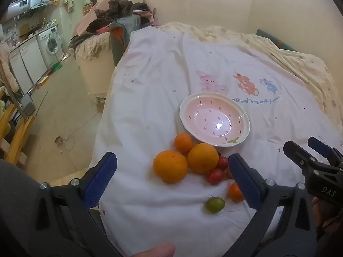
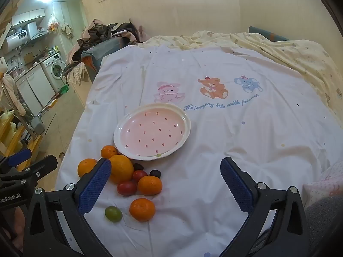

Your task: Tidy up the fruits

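Note:
A pink strawberry-print plate (image 1: 244,115) (image 2: 126,147) lies empty on the white bedsheet (image 1: 154,81) (image 2: 235,141). In front of it sits a cluster of fruit: several oranges (image 1: 170,166) (image 2: 121,168), small mandarins (image 1: 183,142) (image 2: 142,209), red tomatoes (image 1: 215,176) (image 2: 127,188), dark plums (image 2: 155,173) and a green fruit (image 1: 215,204) (image 2: 113,213). My left gripper (image 1: 171,176) is open and empty, hovering over the oranges. My right gripper (image 2: 166,182) is open and empty, just right of the cluster; it also shows in the left wrist view (image 1: 304,147).
The bed's left edge (image 1: 107,115) drops to a tiled floor (image 1: 64,98). A cream quilt (image 2: 289,55) lies at the back right. Clothes (image 1: 115,12) are piled on a chair at the back left. A washing machine (image 1: 50,42) stands far left.

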